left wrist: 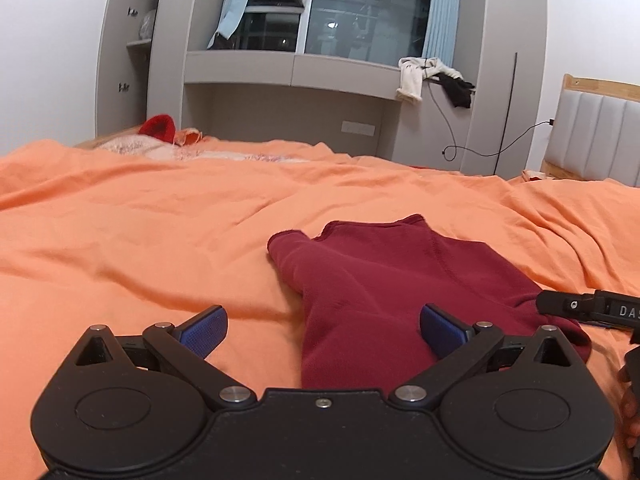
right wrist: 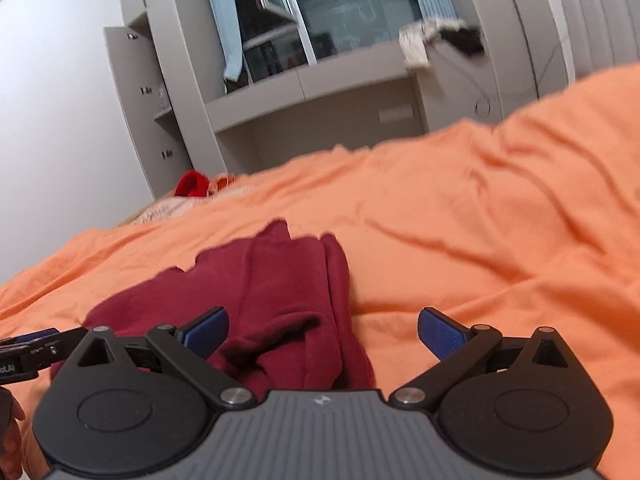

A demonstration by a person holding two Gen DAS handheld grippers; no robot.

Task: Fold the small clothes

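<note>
The dark red garment [left wrist: 384,280] lies on the orange bedcover [left wrist: 140,240], folded into a loose bundle with a sleeve end pointing toward the far window [left wrist: 360,8], and everything I say is placed from it. My left gripper [left wrist: 324,330] hangs just above its near edge with the jaws spread wide and nothing between them; one blue pad [left wrist: 442,330] is over the cloth, the other over bare bedcover to the garment's left. My right gripper [right wrist: 323,332] is at the garment's other side, jaws just as wide and empty, its left blue pad [right wrist: 206,330] over the rumpled red folds and its right pad past the garment's right edge, above orange fabric. Each gripper shows at the rim of the other's view, close beside the garment. Well beyond it, at the bed's far corner, sits a bright red item [left wrist: 158,126], and further still pale and black clothes [left wrist: 432,76] hang off the grey window ledge [left wrist: 292,66]
</note>
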